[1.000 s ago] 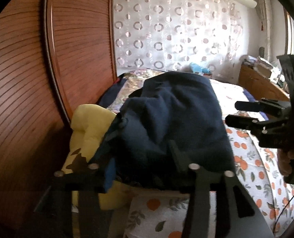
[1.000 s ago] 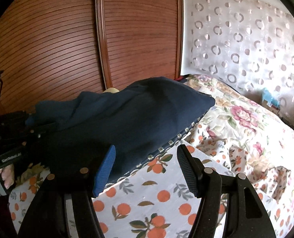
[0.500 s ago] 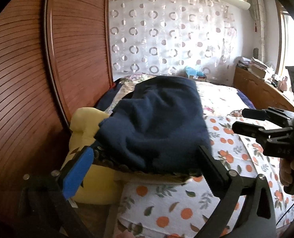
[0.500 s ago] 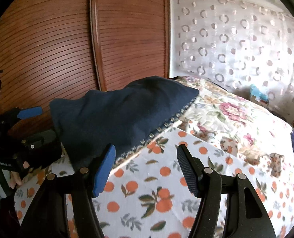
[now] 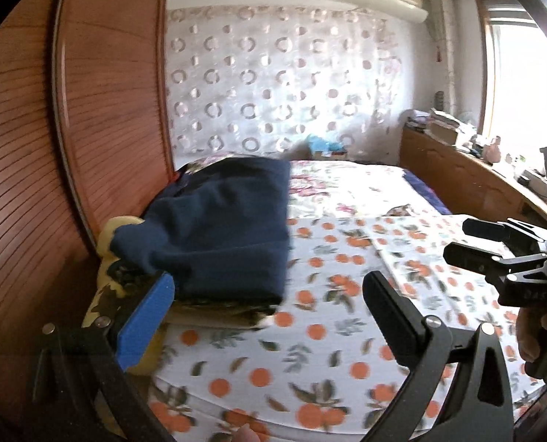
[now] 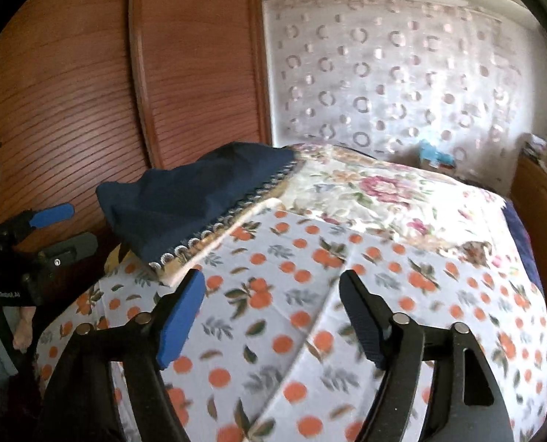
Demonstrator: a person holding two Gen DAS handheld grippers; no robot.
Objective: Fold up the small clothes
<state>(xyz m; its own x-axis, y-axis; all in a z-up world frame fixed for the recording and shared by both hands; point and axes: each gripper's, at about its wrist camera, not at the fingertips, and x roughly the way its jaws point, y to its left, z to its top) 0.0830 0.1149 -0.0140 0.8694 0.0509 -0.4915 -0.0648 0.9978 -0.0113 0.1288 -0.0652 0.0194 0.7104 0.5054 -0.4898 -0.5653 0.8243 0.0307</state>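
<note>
We look across a bed (image 6: 413, 199) beside a wooden headboard. An orange-print sheet (image 6: 292, 294) covers its near part, a floral quilt (image 6: 376, 188) the far part. A folded navy garment (image 5: 233, 228) rests on a lace-edged pillow (image 6: 214, 243) at the bed's head, with a yellow cushion (image 5: 107, 243) just beside it.

my left wrist view looks down-forward, close over the bed (image 5: 310, 350); my right wrist view likewise. both share the navy garment (image 5: 222, 228) and headboard (image 6: 70, 103).
</note>
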